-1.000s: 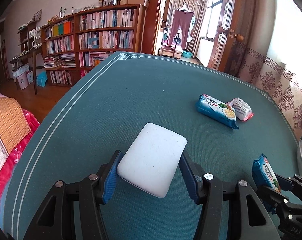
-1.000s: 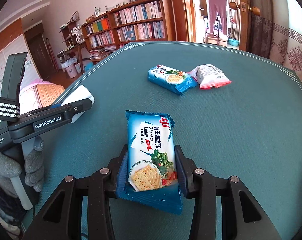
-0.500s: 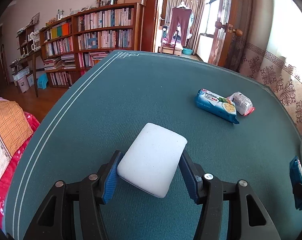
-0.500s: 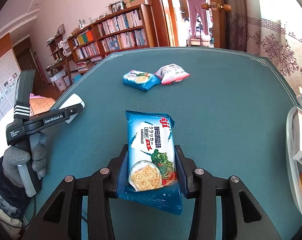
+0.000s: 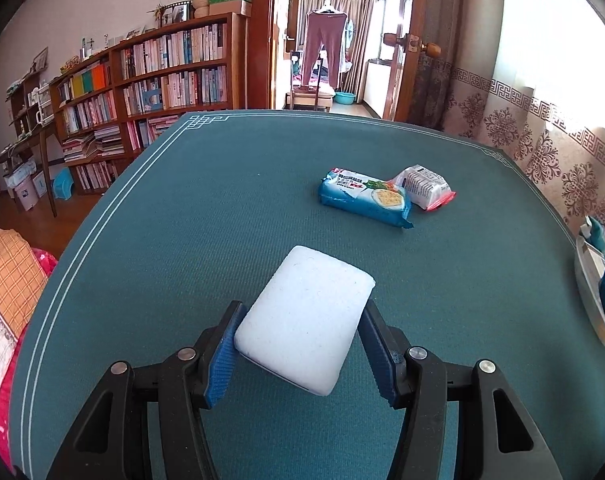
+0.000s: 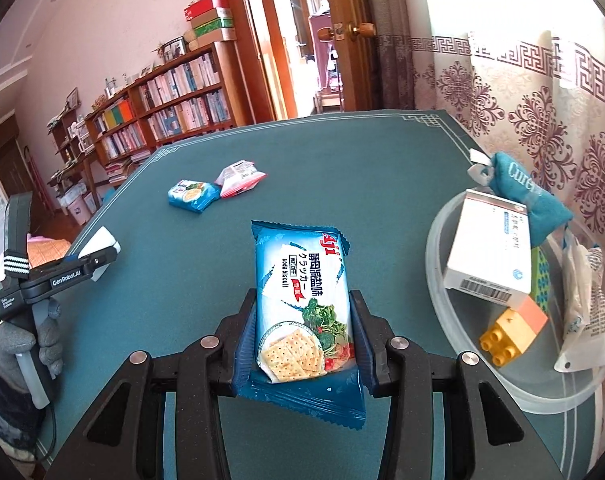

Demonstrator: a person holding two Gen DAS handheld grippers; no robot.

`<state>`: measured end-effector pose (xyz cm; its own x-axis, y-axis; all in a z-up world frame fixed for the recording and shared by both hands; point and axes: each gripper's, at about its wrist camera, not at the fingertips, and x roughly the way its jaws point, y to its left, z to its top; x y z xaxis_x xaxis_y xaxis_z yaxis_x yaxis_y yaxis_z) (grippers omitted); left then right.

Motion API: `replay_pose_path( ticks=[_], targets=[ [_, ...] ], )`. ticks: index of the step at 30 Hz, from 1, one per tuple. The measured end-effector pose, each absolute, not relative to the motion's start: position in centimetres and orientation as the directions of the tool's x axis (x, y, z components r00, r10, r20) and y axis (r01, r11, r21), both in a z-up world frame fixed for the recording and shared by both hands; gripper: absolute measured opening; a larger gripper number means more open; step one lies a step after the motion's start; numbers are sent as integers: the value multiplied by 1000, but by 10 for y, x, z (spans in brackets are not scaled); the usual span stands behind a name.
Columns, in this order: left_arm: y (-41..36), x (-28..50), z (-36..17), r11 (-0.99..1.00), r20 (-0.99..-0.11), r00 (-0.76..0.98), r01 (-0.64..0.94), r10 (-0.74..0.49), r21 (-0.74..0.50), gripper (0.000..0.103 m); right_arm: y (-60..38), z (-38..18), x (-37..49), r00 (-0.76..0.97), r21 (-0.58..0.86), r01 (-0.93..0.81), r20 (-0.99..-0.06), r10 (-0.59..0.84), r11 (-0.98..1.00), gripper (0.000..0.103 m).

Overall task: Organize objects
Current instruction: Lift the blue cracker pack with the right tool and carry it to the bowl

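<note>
My left gripper [image 5: 302,350] is shut on a white sponge block [image 5: 306,318], held above the green table [image 5: 222,216]. It also shows at the left of the right wrist view [image 6: 102,250]. My right gripper [image 6: 304,332] is shut on a blue soda biscuit packet [image 6: 302,296], held over the table just left of a clear plastic tub [image 6: 438,280]. A second blue biscuit packet [image 5: 364,198] and a white and red snack packet [image 5: 424,186] lie side by side further back on the table.
The tub at the table's right edge holds a white box [image 6: 488,252], a teal pouch [image 6: 522,196], a yellow and orange toy brick [image 6: 510,330] and a clear bag [image 6: 586,312]. Bookshelves [image 5: 154,80] and a doorway stand beyond the table.
My right gripper has swung right with the biscuit packet, so the tub has come into its view. My left gripper has kept hold of the sponge and turned slightly right.
</note>
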<state>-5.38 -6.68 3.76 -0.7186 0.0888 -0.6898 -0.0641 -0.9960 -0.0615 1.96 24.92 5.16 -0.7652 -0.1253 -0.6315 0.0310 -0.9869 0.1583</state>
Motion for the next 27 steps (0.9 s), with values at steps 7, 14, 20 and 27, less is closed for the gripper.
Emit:
replay_pose_path(
  ticks=[7, 14, 20, 27],
  targets=[
    [-42, -49, 43, -989, -692, -707, -120, 143, -81, 60, 292, 67, 34, -807, 156, -86, -591, -24, -984, 44],
    [-10, -46, 47, -980, -691, -699, -181, 184, -79, 60, 339, 65, 44, -804, 154, -229, -587, 97, -961, 44],
    [16, -42, 48, -972, -694, -689, -226, 211, -71, 60, 369, 60, 40, -790, 132, -287, -593, 156, -949, 44],
    [40, -39, 49, -964, -697, -680, -258, 229, -65, 60, 391, 55, 28, -780, 119, -313, -599, 183, -942, 44]
  ],
)
